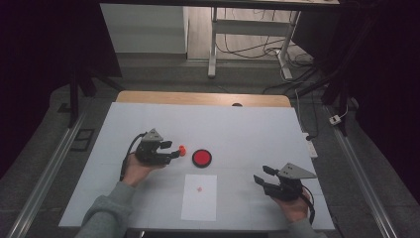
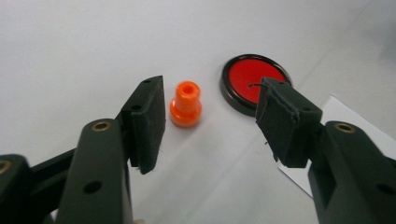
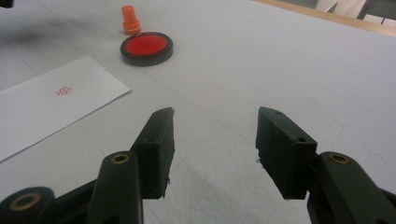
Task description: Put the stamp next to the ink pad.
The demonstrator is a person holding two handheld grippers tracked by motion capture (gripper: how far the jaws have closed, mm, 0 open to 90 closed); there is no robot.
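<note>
So, your left gripper [image 1: 174, 150] has its jaws about half open, and they hold nothing. The little orange plastic stamp [image 2: 185, 104] stands upright on the white table [image 1: 247, 129], just past the tips and nearer to one jaw than the other. It is free, not touching either pad. Just beside it lies the round red ink pad in its black rim [image 2: 252, 83]. Nearer to you lies the white sheet of paper [image 1: 199, 197] with a small red mark [image 3: 63, 90] printed on it.

It looks like the stamp has been set down and the stamping is done. To finish well, pull your left hand straight back and a bit up. Keep the jaws open as they are, so no pad bumps the stamp and tips it. Do not swing sideways, for the ink pad is close.

Your right gripper [image 1: 263, 174] waits well apart near the table's right edge, jaws about half open, holding nothing. Keep it there.
</note>
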